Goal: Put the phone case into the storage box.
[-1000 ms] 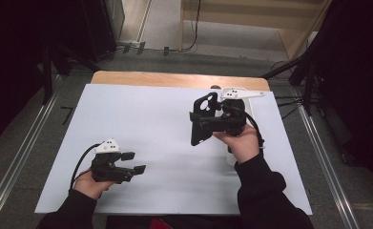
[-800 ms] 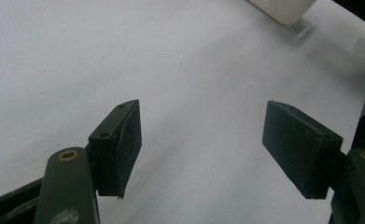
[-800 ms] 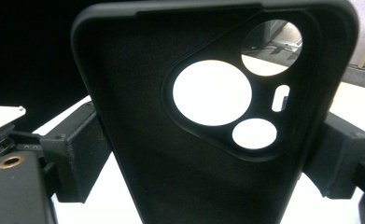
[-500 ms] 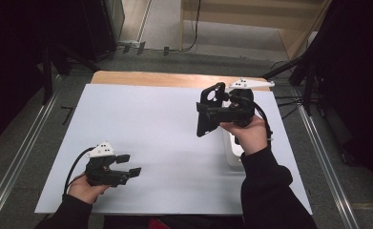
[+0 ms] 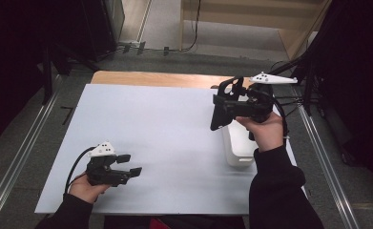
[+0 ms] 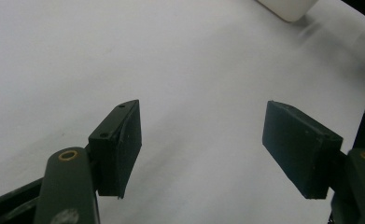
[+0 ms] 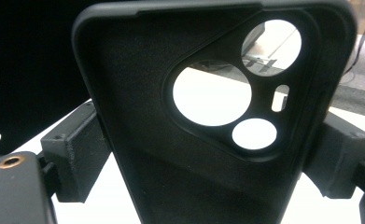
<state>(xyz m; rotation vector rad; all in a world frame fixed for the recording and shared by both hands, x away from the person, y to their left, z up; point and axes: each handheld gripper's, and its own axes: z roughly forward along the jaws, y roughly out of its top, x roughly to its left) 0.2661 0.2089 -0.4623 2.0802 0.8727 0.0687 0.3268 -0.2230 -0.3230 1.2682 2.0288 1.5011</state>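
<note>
So the black phone case (image 7: 208, 121) is up in the air over the right side of the table, clamped by its two long edges between the jaws of the right gripper (image 5: 227, 107). In the right gripper view you're looking straight into the inside of the case, with the camera cutouts (two big round holes, a smaller round one and a little slot) sitting up top right. From the high view the case (image 5: 221, 110) hangs tilted, top end up, just above and beside a white box (image 5: 239, 145) lying on the table under that hand.

The left gripper (image 5: 129, 164) is way over on the near left corner, low to the white tabletop (image 5: 155, 129), well apart from everything else. Its jaws stand apart with nothing between them; the left gripper view just has bare white surface between the two pads (image 6: 122, 144), and a corner of the white box (image 6: 287, 7) at the top edge.
</note>
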